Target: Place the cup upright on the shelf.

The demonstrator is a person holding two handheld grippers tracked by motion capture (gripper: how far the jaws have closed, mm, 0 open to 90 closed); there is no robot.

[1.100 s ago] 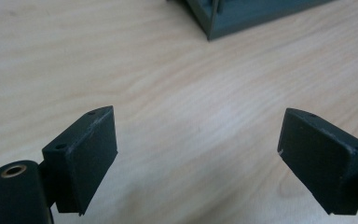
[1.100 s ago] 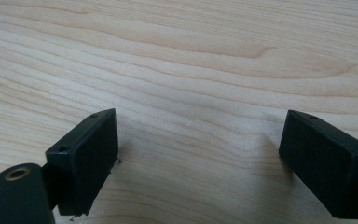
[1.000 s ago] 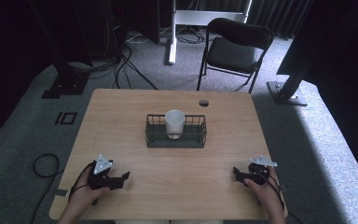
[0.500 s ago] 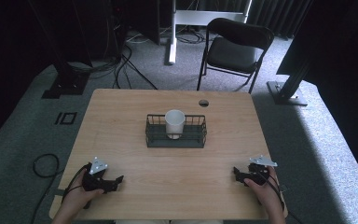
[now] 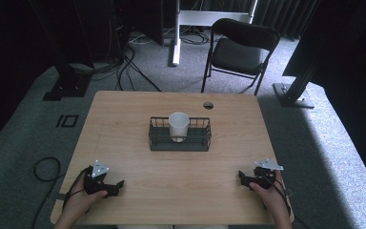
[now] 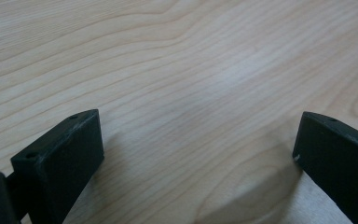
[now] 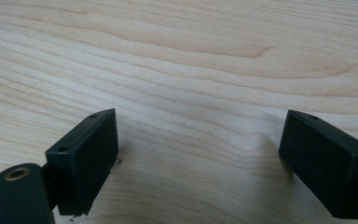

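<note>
My left gripper (image 5: 115, 185) and right gripper (image 5: 243, 177) low at the table's (image 5: 124, 114) near corners — jaws spread, nothing held, white cup (image 5: 178, 125) in the wire basket (image 5: 158, 142) mid-table, well apart from both.

One white cup (image 5: 178, 125) stood in one wire basket (image 5: 179, 141) on one table (image 5: 124, 119); one folding chair (image 5: 238, 50) stood far behind, with two grippers near.

A black folding chair (image 5: 240, 50) is seen on grey carpet (image 5: 329, 138) at one o'clock beyond the wooden table (image 5: 124, 124). Black cables (image 5: 124, 67) are trailed at eleven o'clock. A white stand base (image 5: 176, 36) is placed at twelve o'clock.
</note>
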